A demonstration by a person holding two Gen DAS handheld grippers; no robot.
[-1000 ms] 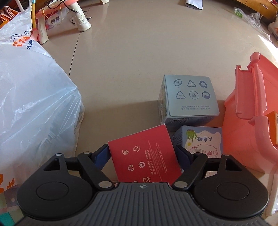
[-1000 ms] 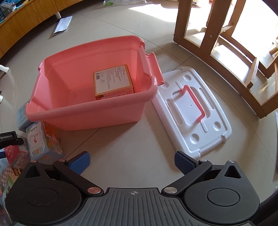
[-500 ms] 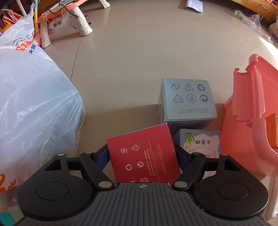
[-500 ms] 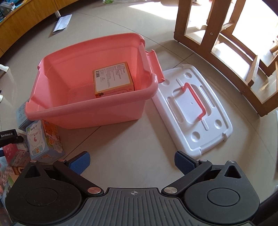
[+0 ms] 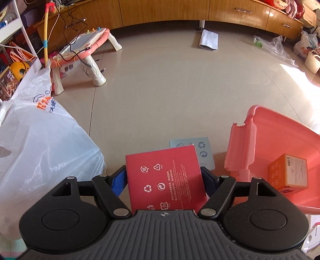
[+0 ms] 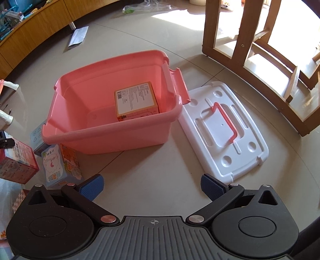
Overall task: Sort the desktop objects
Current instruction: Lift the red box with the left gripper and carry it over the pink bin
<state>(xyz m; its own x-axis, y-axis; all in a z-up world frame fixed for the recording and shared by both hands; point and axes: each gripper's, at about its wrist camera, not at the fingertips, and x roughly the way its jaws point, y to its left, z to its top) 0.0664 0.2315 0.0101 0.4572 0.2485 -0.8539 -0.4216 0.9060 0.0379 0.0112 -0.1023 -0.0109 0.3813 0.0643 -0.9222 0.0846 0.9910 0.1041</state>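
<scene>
My left gripper [image 5: 164, 177] is shut on a red box [image 5: 166, 179] and holds it above the floor, left of the pink bin [image 5: 280, 144]. The red box also shows at the left edge of the right wrist view [image 6: 18, 164]. The pink bin [image 6: 108, 130] holds an orange box [image 6: 136, 101], also in the left wrist view [image 5: 288, 174]. A grey-blue box [image 5: 202, 149] and a pale cartoon box [image 6: 60, 166] stand on the floor beside the bin. My right gripper [image 6: 152, 187] is open and empty over bare floor in front of the bin.
The bin's white lid [image 6: 222, 132] with a pink handle lies right of the bin. A wooden chair frame [image 6: 260, 56] stands at the back right. A big white plastic bag [image 5: 40, 160] fills the left. A toy table [image 5: 84, 52] and wooden cabinets [image 5: 180, 12] are farther back.
My left gripper has risen with the red box and tilted up, so the boxes on the floor sit lower and the bin's inside shows. The right gripper has drawn back slightly.
</scene>
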